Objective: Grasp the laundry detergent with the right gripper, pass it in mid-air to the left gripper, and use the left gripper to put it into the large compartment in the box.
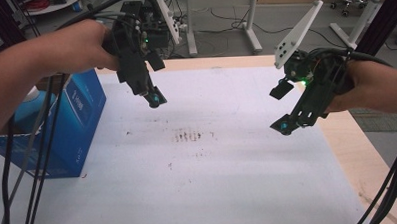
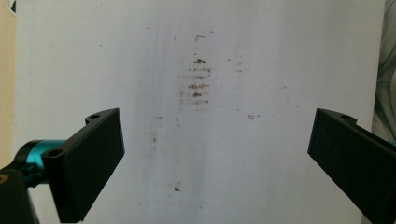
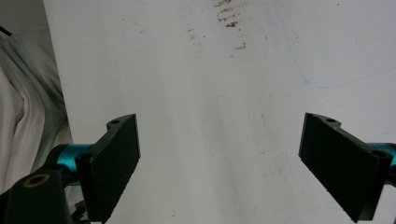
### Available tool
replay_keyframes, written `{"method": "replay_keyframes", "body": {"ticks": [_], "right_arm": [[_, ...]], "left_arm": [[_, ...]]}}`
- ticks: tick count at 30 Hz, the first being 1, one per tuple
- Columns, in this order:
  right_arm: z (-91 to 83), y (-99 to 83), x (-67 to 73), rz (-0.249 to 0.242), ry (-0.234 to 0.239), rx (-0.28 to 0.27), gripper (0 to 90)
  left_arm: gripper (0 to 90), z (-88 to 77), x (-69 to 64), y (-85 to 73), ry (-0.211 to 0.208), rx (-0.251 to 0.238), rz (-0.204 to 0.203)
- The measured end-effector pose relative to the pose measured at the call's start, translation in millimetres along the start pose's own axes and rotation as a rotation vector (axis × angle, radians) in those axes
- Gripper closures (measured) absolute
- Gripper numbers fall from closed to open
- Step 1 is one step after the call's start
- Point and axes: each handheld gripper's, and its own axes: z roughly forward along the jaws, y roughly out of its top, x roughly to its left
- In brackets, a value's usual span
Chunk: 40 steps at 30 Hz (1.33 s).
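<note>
Above the stained white paper sheet [image 1: 199, 182], left gripper [image 1: 155, 97] and right gripper [image 1: 283, 125] hover with jaws spread wide and empty, seemingly poised, blue cardboard box [image 1: 72, 131] nearest the left.

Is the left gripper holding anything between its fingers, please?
No, the left gripper has its fingers spread wide, with just the stained white sheet between them.

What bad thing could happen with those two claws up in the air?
The cables trailing from the left gripper hang right against the blue box, so a quick move might tug or tip it. Both grippers, the right gripper too, are open over the stained white sheet, so lowering carelessly could scrape it.
</note>
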Motion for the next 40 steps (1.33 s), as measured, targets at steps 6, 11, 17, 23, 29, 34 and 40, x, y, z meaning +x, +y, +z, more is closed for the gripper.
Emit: {"method": "replay_keyframes", "body": {"ticks": [6,11,17,23,29,34,40], "right_arm": [[1.9,-0.4,-1.2,0.003,0.003,-0.003,12.2],[7.3,-1.6,-1.7,-0.001,0.012,0.000,12.2],[10.2,-4.3,-3.6,0.004,0.015,-0.001,12.2],[13.8,-6.0,-4.2,0.007,0.020,0.002,12.1],[15.0,-7.3,-5.0,0.011,0.021,0.001,12.2],[15.8,-6.3,-4.7,0.009,0.022,-0.005,12.1],[16.1,-5.8,-4.0,0.007,0.020,-0.009,12.1]], "left_arm": [[3.7,14.0,1.8,5.6,-0.006,0.024,-0.003],[3.7,29.9,1.9,9.4,-0.031,0.023,0.000],[3.7,42.7,2.4,12.4,-0.043,0.034,0.006],[3.7,52.8,2.4,13.8,-0.055,0.042,0.007],[3.7,55.2,2.7,14.0,-0.055,0.042,0.007],[3.7,56.8,2.0,14.1,-0.056,0.036,0.005],[3.7,57.2,2.5,12.0,-0.057,0.049,0.009]]}}
